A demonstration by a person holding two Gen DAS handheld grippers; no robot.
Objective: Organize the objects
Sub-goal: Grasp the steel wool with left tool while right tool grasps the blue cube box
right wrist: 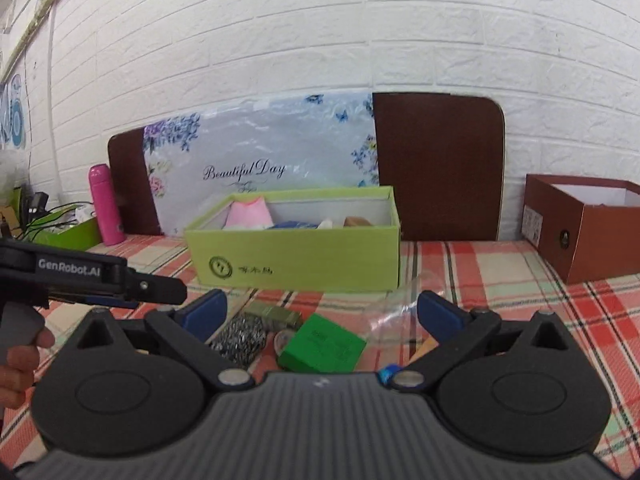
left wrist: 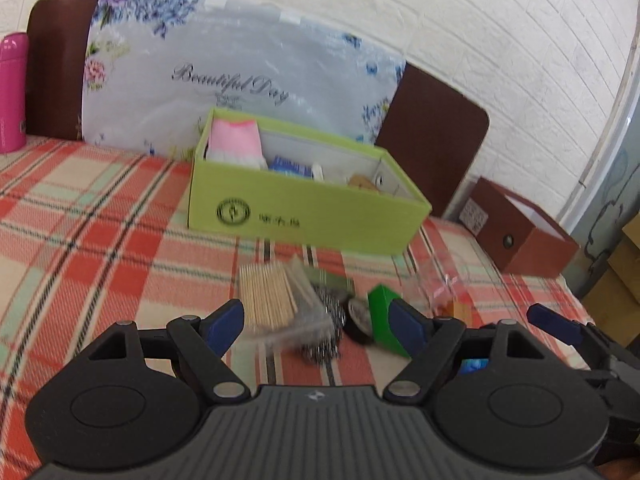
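Note:
A lime green open box (left wrist: 304, 220) (right wrist: 296, 256) stands mid-table holding a pink item (left wrist: 236, 140) and other small things. In front of it lie a bag of toothpicks (left wrist: 266, 296), a steel wool scrubber (left wrist: 328, 320) (right wrist: 240, 338), a black tape roll (left wrist: 360, 316) and a small green box (left wrist: 382, 308) (right wrist: 322, 344). My left gripper (left wrist: 316, 326) is open just short of this pile, holding nothing. My right gripper (right wrist: 322, 314) is wide open and empty, hovering over the small green box. One of its fingers (left wrist: 554, 322) shows at the right of the left wrist view.
A brown open box (left wrist: 524, 236) (right wrist: 584, 228) sits at the table's right edge. A pink bottle (left wrist: 12, 92) (right wrist: 105, 204) stands far left. A crumpled clear plastic bag (right wrist: 400, 312) lies right of the pile. A floral board (right wrist: 260, 160) leans on the white brick wall. A hand (right wrist: 16, 364) holds the left gripper.

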